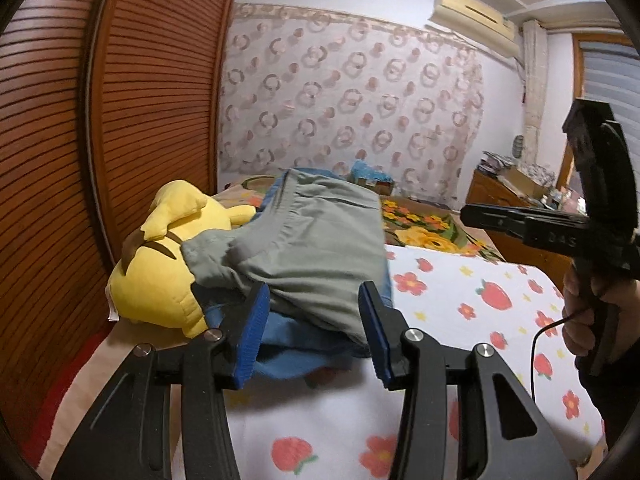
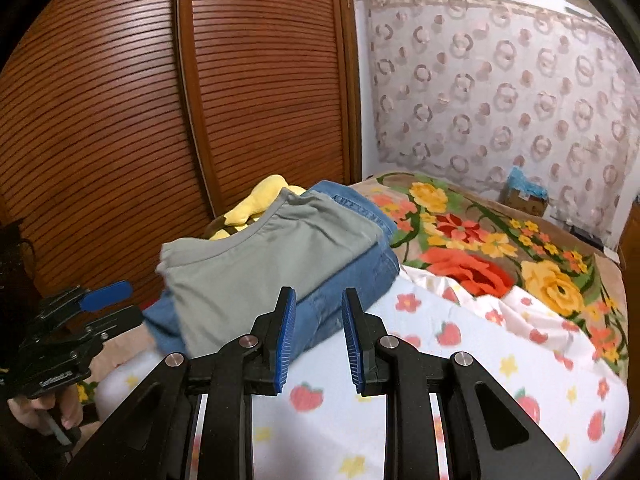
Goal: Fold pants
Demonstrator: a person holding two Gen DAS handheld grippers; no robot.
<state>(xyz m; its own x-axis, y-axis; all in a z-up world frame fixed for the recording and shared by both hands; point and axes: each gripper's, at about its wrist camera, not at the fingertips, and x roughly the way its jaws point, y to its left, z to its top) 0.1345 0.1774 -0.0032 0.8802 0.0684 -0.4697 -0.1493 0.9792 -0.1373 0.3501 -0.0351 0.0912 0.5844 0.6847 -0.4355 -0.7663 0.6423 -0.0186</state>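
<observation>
Folded grey-green pants (image 1: 316,232) lie on top of folded blue jeans (image 1: 296,344) on the bed. In the left wrist view my left gripper (image 1: 315,312) stands open just in front of the pants' near edge, its blue pads apart and pressing on nothing. In the right wrist view the same grey-green pants (image 2: 264,264) rest on the jeans (image 2: 356,276). My right gripper (image 2: 318,312) is open with a narrow gap at the stack's near right corner, with nothing between its pads. A hand holds each gripper; the right gripper (image 1: 470,214) shows at the right, the left gripper (image 2: 116,304) at the far left.
A yellow plush toy (image 1: 160,280) lies left of the stack against the brown slatted wardrobe doors (image 1: 140,100). A strawberry-print white sheet (image 1: 472,300) covers the near bed, with a floral blanket (image 2: 500,248) beyond. A cardboard box (image 2: 524,200) sits by the curtained wall and a cluttered dresser (image 1: 512,192) at the right.
</observation>
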